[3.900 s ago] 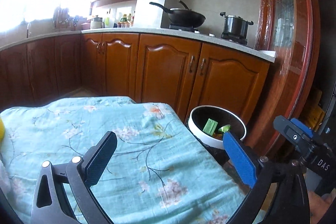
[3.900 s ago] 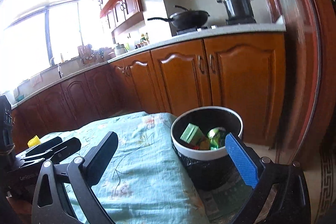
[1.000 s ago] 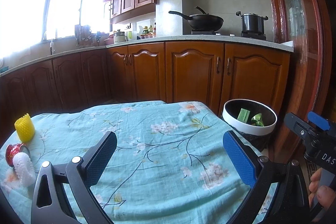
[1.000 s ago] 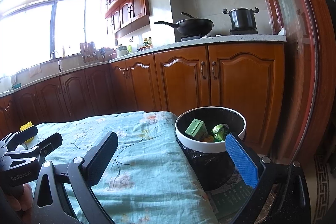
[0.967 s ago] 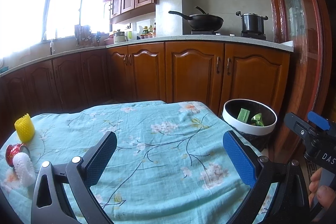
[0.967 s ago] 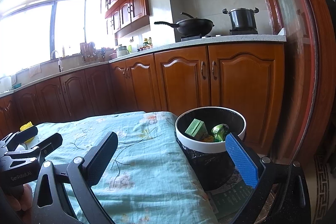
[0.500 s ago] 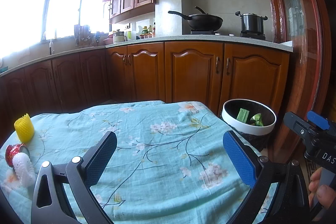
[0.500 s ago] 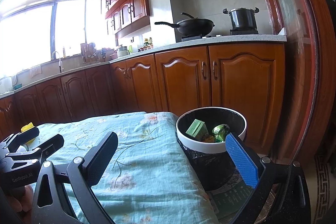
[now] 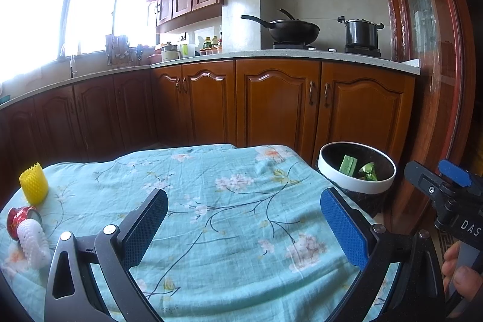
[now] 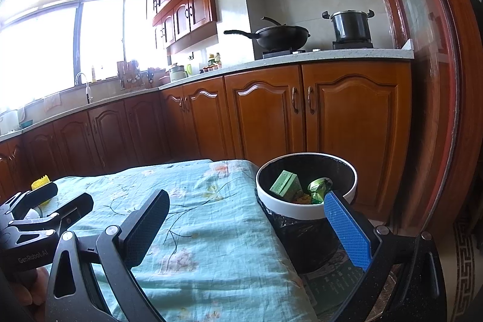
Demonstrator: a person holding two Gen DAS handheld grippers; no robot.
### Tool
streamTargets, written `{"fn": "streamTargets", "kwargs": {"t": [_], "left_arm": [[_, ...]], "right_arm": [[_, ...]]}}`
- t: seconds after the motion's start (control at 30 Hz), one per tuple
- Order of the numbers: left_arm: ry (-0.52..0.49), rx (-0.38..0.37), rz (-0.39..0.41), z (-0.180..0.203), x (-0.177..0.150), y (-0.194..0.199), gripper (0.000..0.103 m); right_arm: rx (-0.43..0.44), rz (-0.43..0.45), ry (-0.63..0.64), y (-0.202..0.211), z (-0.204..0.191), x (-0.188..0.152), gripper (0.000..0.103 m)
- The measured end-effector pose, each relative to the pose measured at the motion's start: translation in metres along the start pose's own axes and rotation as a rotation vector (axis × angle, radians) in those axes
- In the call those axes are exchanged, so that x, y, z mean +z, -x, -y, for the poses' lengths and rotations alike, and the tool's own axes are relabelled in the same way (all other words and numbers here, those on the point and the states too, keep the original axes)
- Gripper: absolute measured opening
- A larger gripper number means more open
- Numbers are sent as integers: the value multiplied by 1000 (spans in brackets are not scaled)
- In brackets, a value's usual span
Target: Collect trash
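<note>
Floral tablecloth (image 9: pixel 229 201), both tongs (image 9: pixel 244 225) (image 10: pixel 247 228) hovering agape

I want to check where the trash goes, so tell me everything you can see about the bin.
The bin is round, with a white rim and a black liner bag crinkling down its side. It stands upright on the floor, close beside the table's right edge, before the cabinets. It is open, holding a green carton, a crumpled green wrapper and something orange.
</note>
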State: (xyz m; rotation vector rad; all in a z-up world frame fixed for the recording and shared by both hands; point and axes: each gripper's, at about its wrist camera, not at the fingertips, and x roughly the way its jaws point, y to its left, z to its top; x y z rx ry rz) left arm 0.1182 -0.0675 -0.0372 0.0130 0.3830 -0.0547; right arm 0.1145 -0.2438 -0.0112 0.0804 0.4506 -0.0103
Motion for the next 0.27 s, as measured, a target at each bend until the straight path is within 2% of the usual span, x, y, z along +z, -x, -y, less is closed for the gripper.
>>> {"fn": "streamTargets", "kwargs": {"t": [0.27], "left_arm": [[4, -7, -7, -2, -1, 0, 102]], "right_arm": [[3, -9, -2, -2, -2, 0, 103]]}}
